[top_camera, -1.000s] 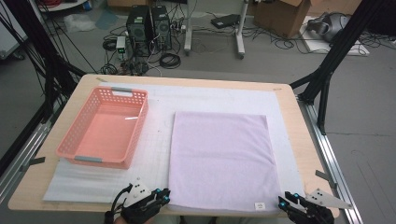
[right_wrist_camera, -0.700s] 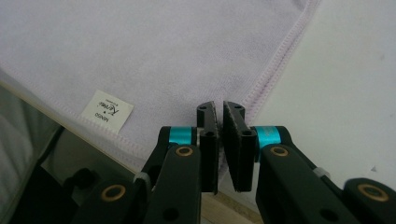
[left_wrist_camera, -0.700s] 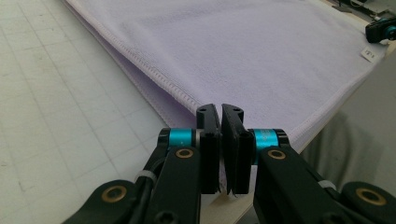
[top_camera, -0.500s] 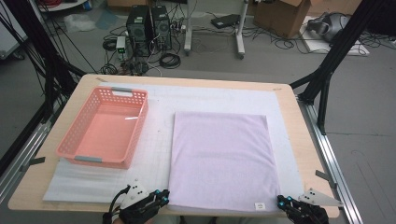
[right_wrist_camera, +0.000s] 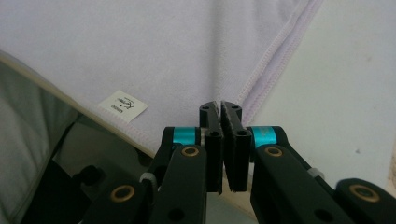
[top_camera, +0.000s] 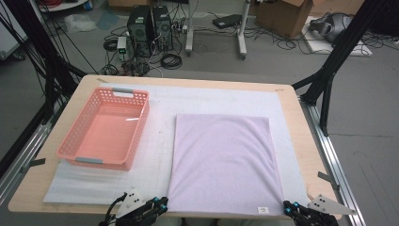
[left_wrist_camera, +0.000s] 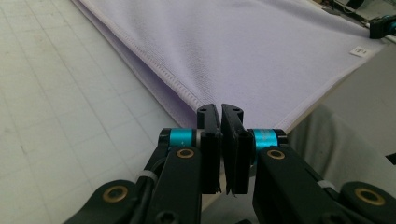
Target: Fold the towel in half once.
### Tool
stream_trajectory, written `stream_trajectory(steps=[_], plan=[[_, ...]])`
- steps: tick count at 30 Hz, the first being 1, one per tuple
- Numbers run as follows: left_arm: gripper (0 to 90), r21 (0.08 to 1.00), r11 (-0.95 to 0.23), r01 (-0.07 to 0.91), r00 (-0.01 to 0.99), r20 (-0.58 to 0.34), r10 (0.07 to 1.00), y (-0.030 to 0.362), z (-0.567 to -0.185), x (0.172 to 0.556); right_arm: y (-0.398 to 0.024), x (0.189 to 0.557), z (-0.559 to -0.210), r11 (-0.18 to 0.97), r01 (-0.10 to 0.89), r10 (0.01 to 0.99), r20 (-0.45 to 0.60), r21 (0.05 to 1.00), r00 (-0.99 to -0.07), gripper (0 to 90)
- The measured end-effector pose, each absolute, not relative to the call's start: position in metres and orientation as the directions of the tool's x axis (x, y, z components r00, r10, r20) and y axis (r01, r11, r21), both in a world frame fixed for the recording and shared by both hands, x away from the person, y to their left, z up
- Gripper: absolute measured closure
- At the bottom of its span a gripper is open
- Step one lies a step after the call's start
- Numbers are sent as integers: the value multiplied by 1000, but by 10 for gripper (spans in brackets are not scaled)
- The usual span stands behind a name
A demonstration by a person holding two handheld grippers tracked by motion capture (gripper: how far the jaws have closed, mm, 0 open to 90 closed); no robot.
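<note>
Between the two grippers, along the near table edge, lies the lilac towel [top_camera: 222, 162], spread flat on a white mat [top_camera: 160, 155]. The left gripper [left_wrist_camera: 220, 108] is clenched on the towel's near left corner, fabric pinched between its jaws. The right gripper [right_wrist_camera: 220, 105] has just been closing and now clamps the near right corner, with the small white label [right_wrist_camera: 123, 106] just left of its jaws. Beyond the left gripper, well apart from it, a pink basket [top_camera: 75, 153] sits on the mat.
</note>
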State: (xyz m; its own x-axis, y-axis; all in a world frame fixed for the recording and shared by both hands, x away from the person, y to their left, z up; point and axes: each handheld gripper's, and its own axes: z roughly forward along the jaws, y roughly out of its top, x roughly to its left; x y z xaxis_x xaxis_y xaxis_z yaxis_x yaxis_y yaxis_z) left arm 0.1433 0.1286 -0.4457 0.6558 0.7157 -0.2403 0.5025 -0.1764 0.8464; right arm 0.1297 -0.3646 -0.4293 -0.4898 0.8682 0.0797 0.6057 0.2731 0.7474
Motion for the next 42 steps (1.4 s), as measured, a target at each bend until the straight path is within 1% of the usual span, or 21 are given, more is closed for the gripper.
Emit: stream_trajectory(steps=[1, 2, 4, 5, 6, 7, 11, 17, 24, 30, 34, 39, 42], plan=[[854, 844, -179, 506, 653, -240, 718, 129, -447, 143, -365, 128, -429, 273, 606, 869, 78, 747, -489, 877], [828, 836, -175, 520, 648, -252, 718, 128, -448, 144, -365, 127, -429, 270, 609, 873, 78, 746, -482, 874], [716, 822, -177, 541, 642, -268, 718, 127, -451, 147, -366, 129, -433, 269, 627, 873, 89, 731, -479, 840], [642, 820, -171, 547, 634, -271, 725, 127, -452, 148, -365, 130, -435, 266, 638, 876, 95, 723, -473, 753], [574, 818, -161, 552, 623, -276, 732, 127, -452, 149, -365, 131, -437, 262, 640, 881, 92, 722, -463, 706], [541, 824, -155, 545, 621, -273, 734, 128, -451, 150, -366, 131, -437, 247, 641, 884, 102, 726, -456, 702], [550, 841, -132, 525, 616, -269, 740, 130, -448, 155, -368, 133, -434, 224, 618, 892, 98, 754, -442, 678], [582, 855, -111, 507, 611, -266, 746, 133, -446, 163, -369, 140, -436, 205, 615, 902, 97, 762, -421, 686], [581, 869, -105, 484, 616, -252, 747, 135, -444, 180, -368, 156, -433, 179, 592, 916, 87, 786, -392, 765], [581, 878, -94, 470, 622, -253, 741, 136, -442, 202, -367, 184, -435, 163, 588, 933, 70, 792, -353, 783], [578, 879, -100, 467, 633, -252, 732, 135, -443, 218, -366, 207, -437, 147, 593, 939, 77, 791, -335, 763], [571, 880, -100, 465, 640, -256, 724, 132, -443, 239, -364, 235, -440, 148, 599, 941, 74, 787, -330, 759], [562, 880, -104, 464, 646, -256, 719, 131, -443, 251, -363, 250, -443, 137, 608, 941, 89, 782, -326, 732]])
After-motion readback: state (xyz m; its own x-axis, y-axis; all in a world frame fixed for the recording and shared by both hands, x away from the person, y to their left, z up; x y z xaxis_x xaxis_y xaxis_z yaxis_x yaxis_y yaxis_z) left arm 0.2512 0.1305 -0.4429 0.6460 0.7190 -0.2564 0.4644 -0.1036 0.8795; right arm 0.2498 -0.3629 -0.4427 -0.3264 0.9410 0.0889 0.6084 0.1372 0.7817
